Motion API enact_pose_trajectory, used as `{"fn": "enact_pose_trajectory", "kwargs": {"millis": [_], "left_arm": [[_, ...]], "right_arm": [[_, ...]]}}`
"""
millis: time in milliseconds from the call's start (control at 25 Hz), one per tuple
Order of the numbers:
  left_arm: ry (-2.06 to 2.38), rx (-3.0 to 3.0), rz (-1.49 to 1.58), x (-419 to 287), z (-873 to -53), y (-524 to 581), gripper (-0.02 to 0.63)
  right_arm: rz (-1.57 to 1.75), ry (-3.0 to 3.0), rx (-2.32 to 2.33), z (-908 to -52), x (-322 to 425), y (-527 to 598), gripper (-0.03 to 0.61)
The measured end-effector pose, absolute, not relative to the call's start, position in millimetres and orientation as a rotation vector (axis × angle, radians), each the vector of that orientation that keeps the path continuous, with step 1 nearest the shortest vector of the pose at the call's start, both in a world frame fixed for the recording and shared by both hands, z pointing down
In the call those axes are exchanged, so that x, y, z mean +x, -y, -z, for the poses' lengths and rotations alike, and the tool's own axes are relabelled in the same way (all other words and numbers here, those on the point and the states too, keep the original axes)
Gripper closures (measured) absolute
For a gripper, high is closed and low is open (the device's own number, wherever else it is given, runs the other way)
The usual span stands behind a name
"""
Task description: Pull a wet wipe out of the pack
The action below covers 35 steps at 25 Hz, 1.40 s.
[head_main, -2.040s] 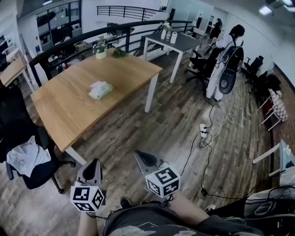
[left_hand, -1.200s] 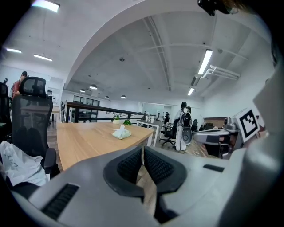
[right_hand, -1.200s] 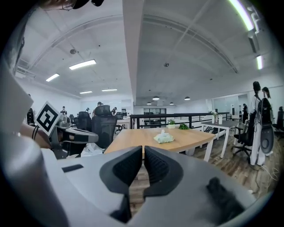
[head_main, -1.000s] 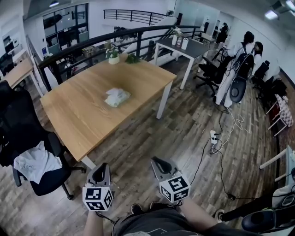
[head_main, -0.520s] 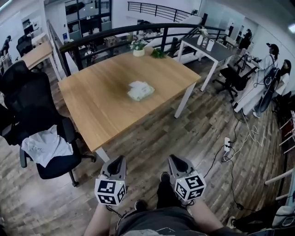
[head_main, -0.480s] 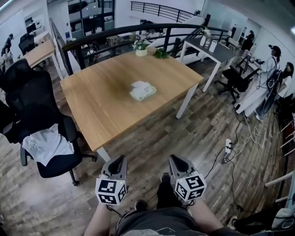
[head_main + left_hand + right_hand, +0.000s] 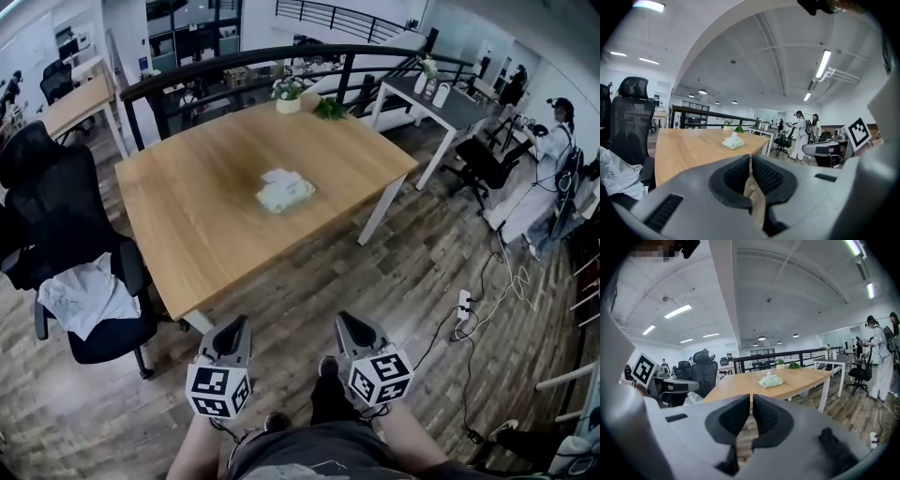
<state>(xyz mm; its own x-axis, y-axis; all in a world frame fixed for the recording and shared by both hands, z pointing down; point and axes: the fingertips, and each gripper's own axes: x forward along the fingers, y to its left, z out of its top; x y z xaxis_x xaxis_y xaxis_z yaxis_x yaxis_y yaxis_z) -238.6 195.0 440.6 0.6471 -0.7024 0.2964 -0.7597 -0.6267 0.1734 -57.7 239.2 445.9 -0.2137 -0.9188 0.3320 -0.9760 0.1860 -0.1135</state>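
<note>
A pale green pack of wet wipes (image 7: 285, 191) lies near the middle of the wooden table (image 7: 187, 225), a white wipe sticking up from its top. The same pack (image 7: 733, 142) shows far ahead in the left gripper view, and the pack (image 7: 770, 380) likewise in the right gripper view. Both grippers hang low in front of the person, over the floor, well short of the table's near corner. My left gripper (image 7: 234, 326) is shut with nothing in it. My right gripper (image 7: 350, 323) is shut and empty too.
A black office chair (image 7: 66, 253) with a white cloth on it stands at the table's left. A potted plant (image 7: 288, 92) sits at the table's far edge before a black railing (image 7: 281, 58). Cables and a power strip (image 7: 463, 302) lie on the floor right. People stand far right.
The view has swung and drawn nearer to the table, so the pack sits more central. Both grippers stay shut, side by side, carried forward toward the table's near corner.
</note>
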Motion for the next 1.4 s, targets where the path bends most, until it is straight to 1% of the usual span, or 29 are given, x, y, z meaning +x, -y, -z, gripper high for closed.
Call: {"fn": "enact_pose_trajectory", "kwargs": {"millis": [640, 1080, 1400], "left_arm": [[1.257, 2.538, -0.339, -140.4, -439.8, -113.3, 0.586], [1.402, 2.444, -0.339, -108.7, -443.7, -65.1, 0.586], [1.467, 2.384, -0.356, -75.1, -451.6, -44.5, 0.586]], "right_arm": [[-0.499, 2.347, 1.774, -445.9, 48.2, -139.3, 0.549], [-0.511, 2.457, 1.598, -453.6, 76.1, -70.0, 0.549], [-0.521, 2.519, 1.501, -456.7, 101.9, -40.4, 0.549]]}}
